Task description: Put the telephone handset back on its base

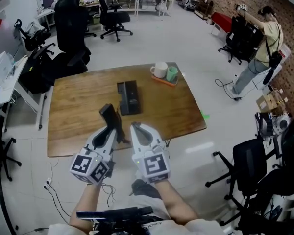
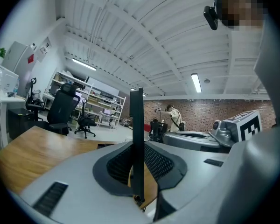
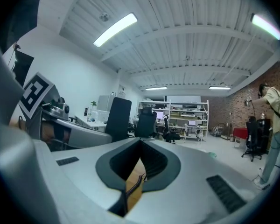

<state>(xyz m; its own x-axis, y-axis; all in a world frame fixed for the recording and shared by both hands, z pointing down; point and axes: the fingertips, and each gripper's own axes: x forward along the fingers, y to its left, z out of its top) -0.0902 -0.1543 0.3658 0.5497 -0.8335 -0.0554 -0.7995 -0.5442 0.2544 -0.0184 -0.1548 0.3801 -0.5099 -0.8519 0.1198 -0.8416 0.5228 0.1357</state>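
A black telephone base [image 1: 129,97] lies flat in the middle of the wooden table [image 1: 78,106]. The black handset [image 1: 109,117] stands tilted above the table's near edge, with my left gripper [image 1: 113,131] shut on its lower part. In the left gripper view the handset [image 2: 136,125] shows edge-on as a thin upright bar between the pads of my left gripper [image 2: 137,150]. My right gripper [image 1: 136,128] is just to the right of it, its jaws together with nothing in them. In the right gripper view, below the right gripper [image 3: 141,146], a bit of coiled cord [image 3: 130,190] shows.
A white mug [image 1: 159,70] and a green cup [image 1: 172,73] stand on an orange tray at the table's far right corner. Black office chairs [image 1: 71,31] stand beyond the table and at the right [image 1: 247,168]. A person [image 1: 262,43] stands far right by the brick wall.
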